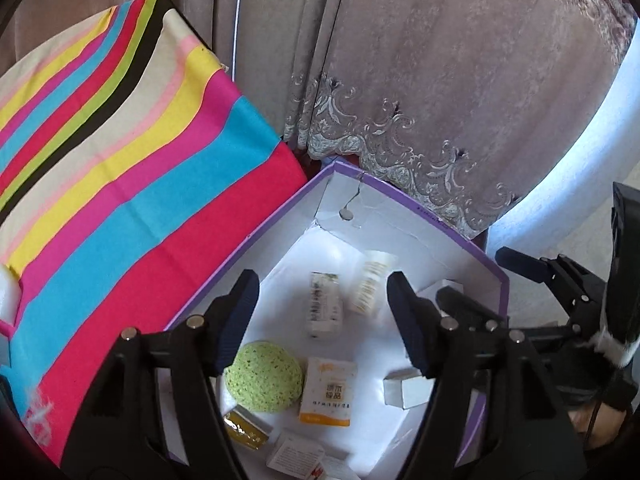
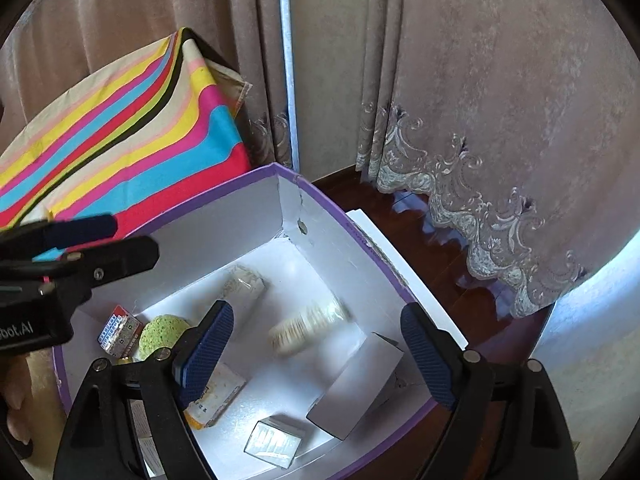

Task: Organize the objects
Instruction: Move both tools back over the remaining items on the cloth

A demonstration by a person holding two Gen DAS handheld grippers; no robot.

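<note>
Beside the purple-rimmed box (image 1: 472, 240), the left wrist view shows a striped cloth (image 1: 120, 152) covering the surface to the box's left and a mauve embroidered curtain (image 1: 440, 80) hanging behind the box. The left claw (image 1: 324, 320) hovers over the box's white interior, jaws spread with nothing between them. Below it in the box lie a green sponge (image 1: 262, 376), an orange-and-white carton (image 1: 329, 392) with print too blurred to read, two blurred tubes (image 1: 325, 304) farther toward the box's back wall, and a small white carton (image 1: 404, 392) near the box's right wall.

Over the same box (image 2: 224, 188) in the right wrist view, the right claw (image 2: 316, 352) is spread and empty above a blurred ribbed tube (image 2: 308, 326). Dark wooden floor (image 2: 432, 248) shows to the box's right. The left claw's body (image 2: 24, 320), at the box's left rim, carries partial lettering reading "bot.AI".
</note>
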